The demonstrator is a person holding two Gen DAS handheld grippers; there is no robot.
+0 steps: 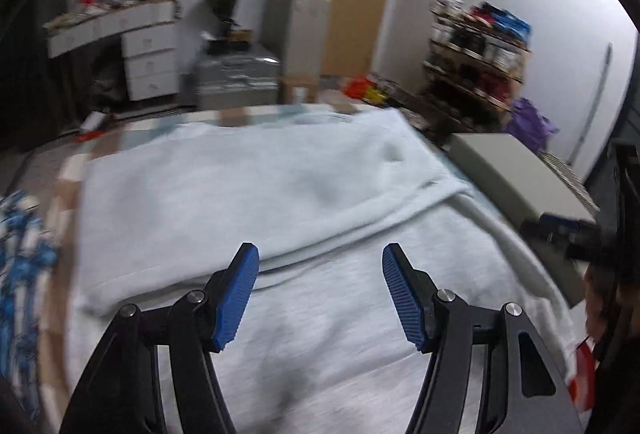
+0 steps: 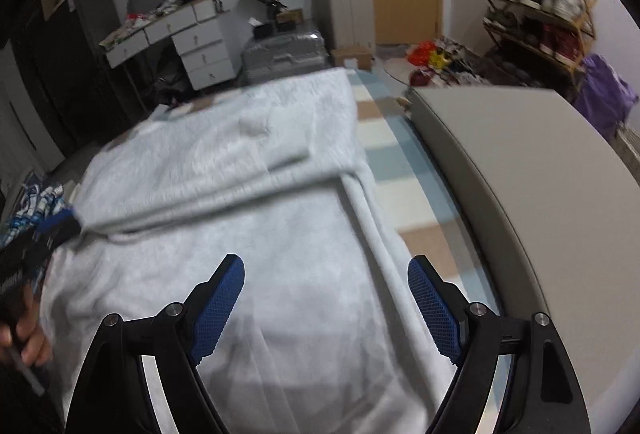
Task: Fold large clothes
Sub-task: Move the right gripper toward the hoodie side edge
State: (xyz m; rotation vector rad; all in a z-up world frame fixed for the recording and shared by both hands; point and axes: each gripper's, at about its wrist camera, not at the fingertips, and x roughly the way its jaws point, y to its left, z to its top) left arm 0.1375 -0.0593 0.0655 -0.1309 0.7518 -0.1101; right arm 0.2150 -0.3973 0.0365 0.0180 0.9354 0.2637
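Note:
A large pale grey garment (image 1: 280,173) (image 2: 248,234) lies spread on a checked bed cover (image 2: 384,153). Its far part is folded over the near part, and the fold's edge runs across the middle. My left gripper (image 1: 320,250) hovers just above the near layer, jaws open with only cloth below them. In the right wrist view the left gripper (image 2: 56,226) shows at the garment's left edge, held by a hand (image 2: 28,338). My right gripper (image 2: 326,262) stands open over the garment's near right part, holding nothing; in the left wrist view the right gripper (image 1: 560,230) is at the far right.
A grey padded slab (image 2: 520,173) (image 1: 512,169) borders the bed on the right. A blue-and-white patterned cloth (image 1: 20,234) (image 2: 36,197) lies at the left. Beyond the bed stand white drawers (image 2: 204,53), a suitcase (image 2: 284,53) and a shoe rack (image 2: 536,9).

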